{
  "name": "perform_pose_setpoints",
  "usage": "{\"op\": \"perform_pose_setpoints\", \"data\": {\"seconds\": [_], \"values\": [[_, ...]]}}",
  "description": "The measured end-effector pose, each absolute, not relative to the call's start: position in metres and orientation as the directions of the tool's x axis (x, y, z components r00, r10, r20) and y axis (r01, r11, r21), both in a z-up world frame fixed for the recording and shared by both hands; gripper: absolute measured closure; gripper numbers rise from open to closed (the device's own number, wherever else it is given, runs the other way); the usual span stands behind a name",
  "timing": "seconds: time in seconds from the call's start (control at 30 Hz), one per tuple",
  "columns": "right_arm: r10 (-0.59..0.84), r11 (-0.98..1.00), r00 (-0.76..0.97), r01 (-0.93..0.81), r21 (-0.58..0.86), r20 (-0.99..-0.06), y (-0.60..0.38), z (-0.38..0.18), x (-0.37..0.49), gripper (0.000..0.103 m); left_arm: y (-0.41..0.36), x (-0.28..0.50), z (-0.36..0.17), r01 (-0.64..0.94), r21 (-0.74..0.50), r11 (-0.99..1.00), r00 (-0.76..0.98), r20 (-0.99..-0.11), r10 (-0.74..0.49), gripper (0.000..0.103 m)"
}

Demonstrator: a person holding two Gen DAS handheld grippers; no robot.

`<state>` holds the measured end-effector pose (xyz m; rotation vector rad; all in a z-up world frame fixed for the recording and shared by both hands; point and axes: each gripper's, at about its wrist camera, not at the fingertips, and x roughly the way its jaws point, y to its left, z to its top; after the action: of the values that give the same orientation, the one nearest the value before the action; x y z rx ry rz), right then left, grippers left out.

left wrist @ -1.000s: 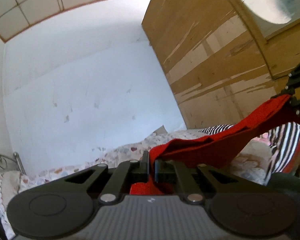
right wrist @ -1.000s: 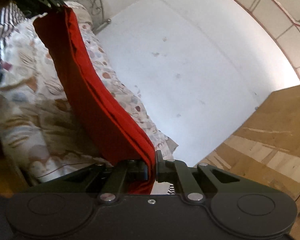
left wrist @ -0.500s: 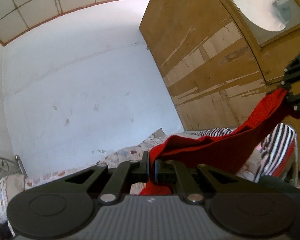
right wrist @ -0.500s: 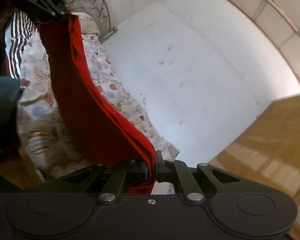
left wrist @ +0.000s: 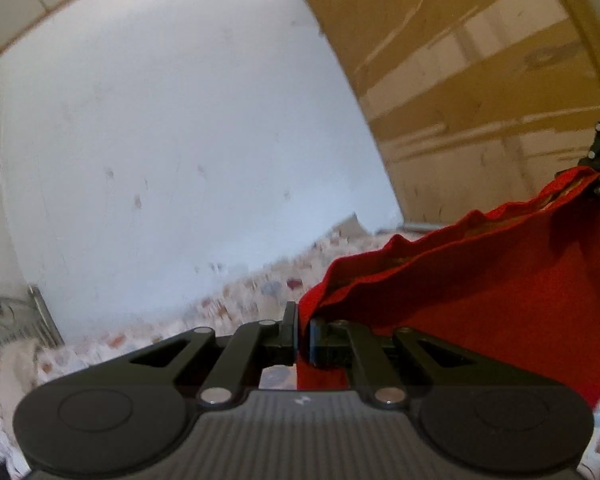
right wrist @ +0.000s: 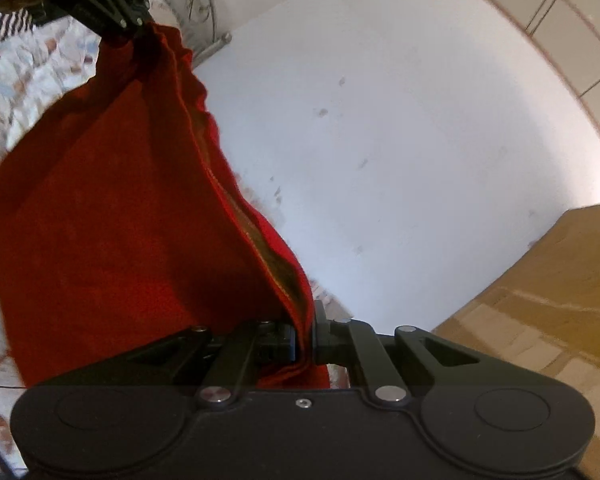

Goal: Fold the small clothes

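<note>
Red cloth — a small garment (left wrist: pixel 500 280) — now hangs clear of the floral bedsheet (left wrist: pixel 228 300), where a second ago it sagged low across it. The left gripper (left wrist: pixel 303 330) is clamped shut on one top corner, the right gripper (right wrist: pixel 305 338) on the other, at the frames' lower centre. Lifted and spread, it looks ready to lay flat for folding.

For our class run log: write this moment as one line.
left gripper: shut on red garment | right gripper: shut on red garment | garment: hanging between both, above bed
</note>
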<state>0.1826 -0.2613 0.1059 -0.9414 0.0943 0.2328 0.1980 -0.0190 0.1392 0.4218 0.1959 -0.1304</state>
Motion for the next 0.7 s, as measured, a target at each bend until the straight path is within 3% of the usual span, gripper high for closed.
{"op": "perform_pose_setpoints", "data": {"seconds": [0.17,0.53,0.7], "values": [[0.148,0.670,0.940,-0.324,-0.668,-0.307,-0.268,0.077,0.263,0.096,-0.021,0.273,0.102,0.165,0.356,0.920,0.949,-0.311,-0.050,0.098],[0.112,0.706,0.857,-0.424,-0.567,-0.502,-0.263,-0.004,0.378,0.093,0.000,0.383,-0.006,0.204,0.253,0.946,0.832,-0.554,-0.032,0.098],[0.110,0.716,0.821,-0.456,-0.529,-0.560,-0.265,-0.031,0.387,0.091,0.001,0.393,-0.038,0.234,0.295,0.926,0.823,-0.568,-0.026,0.091]]}}
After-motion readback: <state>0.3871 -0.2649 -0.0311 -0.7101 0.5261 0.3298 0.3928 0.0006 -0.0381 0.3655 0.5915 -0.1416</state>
